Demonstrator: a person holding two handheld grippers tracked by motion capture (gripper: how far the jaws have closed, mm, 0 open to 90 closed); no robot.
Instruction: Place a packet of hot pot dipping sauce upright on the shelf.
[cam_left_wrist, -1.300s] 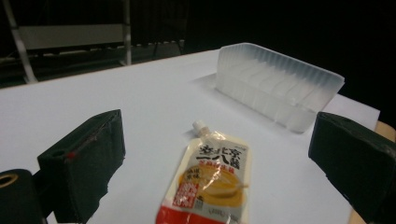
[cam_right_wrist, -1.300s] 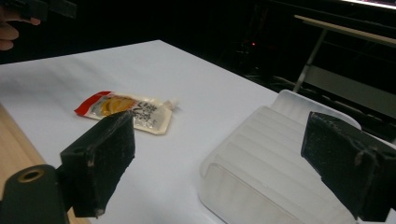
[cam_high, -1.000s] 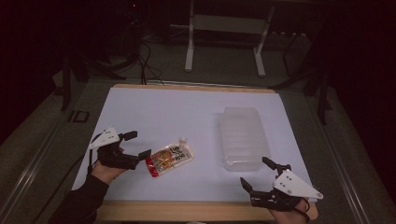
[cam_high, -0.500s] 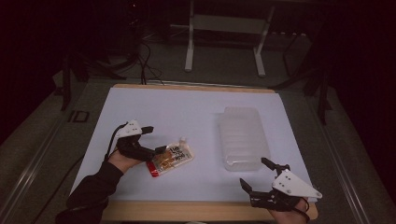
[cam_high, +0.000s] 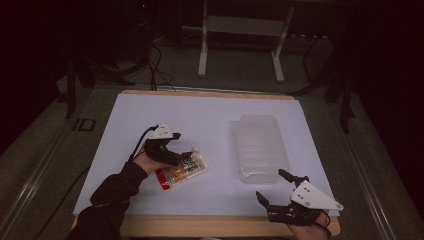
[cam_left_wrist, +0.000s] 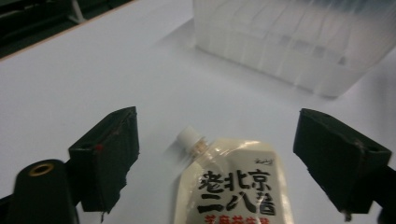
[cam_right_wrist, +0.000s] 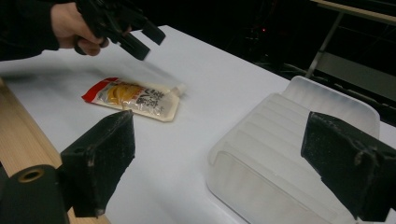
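Now the left gripper (cam_high: 186, 156) hangs over the pouch (cam_high: 183, 170), which lies flat on the white table sheet (cam_high: 210, 125), left of the clear plastic box (cam_high: 261, 146). Its jaws have just been closing a little, yet they stand spread; in the left gripper view the pouch (cam_left_wrist: 233, 186) sits between them with its white spout (cam_left_wrist: 190, 138) pointing ahead, and neither pad touches it. The box (cam_left_wrist: 299, 42) shows beyond the spout, apart from the pouch. The right gripper (cam_high: 280, 187) sits near the table's front wooden edge (cam_high: 225, 225), just in front of the box, jaws wide apart and holding nothing. In the right gripper view the box (cam_right_wrist: 289, 154) lies upside down between its jaws, and the pouch (cam_right_wrist: 135, 99) lies farther off under the left gripper (cam_right_wrist: 140, 35), red end toward the wooden edge (cam_right_wrist: 18, 126)
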